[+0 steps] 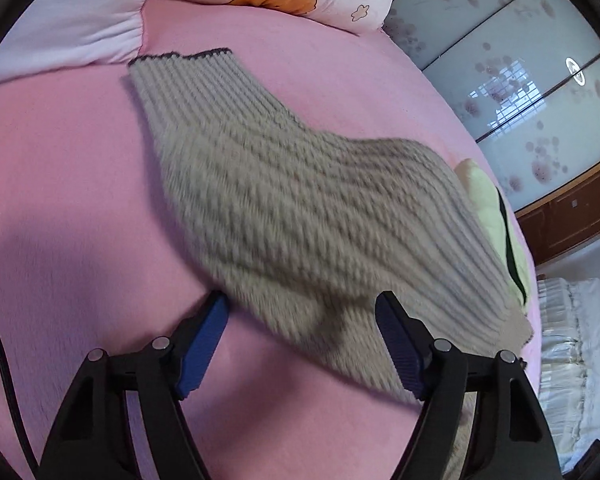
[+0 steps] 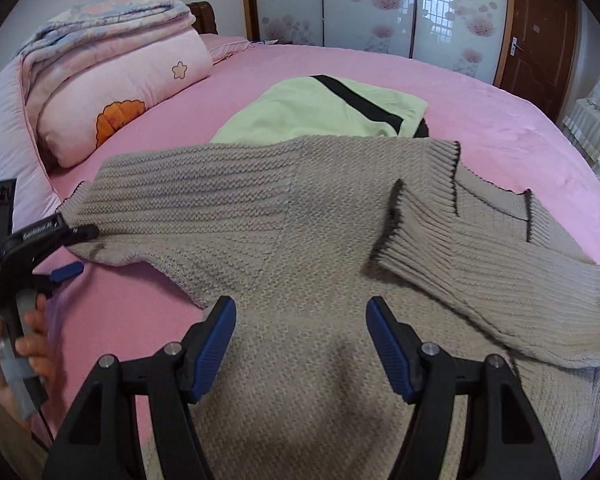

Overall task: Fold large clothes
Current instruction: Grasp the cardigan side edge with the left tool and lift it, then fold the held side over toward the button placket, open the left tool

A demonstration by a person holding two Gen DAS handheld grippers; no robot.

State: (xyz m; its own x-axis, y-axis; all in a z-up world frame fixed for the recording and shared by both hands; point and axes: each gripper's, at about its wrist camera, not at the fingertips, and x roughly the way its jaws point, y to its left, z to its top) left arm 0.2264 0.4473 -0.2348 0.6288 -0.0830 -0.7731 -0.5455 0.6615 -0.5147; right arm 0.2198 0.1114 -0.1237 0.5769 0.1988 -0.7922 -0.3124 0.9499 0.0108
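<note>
A beige ribbed knit sweater (image 2: 300, 220) lies flat on the pink bed (image 2: 520, 128). One sleeve (image 2: 480, 248) is folded across its body at the right. The other sleeve (image 1: 284, 184) stretches out to the left, its dark-trimmed cuff far from me. My left gripper (image 1: 302, 304) is open, its blue pads either side of that sleeve's near edge; it also shows in the right wrist view (image 2: 76, 250) by the sleeve's end. My right gripper (image 2: 300, 308) is open and empty just above the sweater's body.
A folded light-green garment with a black stripe (image 2: 332, 108) lies behind the sweater. A rolled pink quilt (image 2: 116, 92) sits at the bed's left. Sliding wardrobe doors (image 2: 372, 8) and a brown door (image 2: 536, 28) stand behind the bed.
</note>
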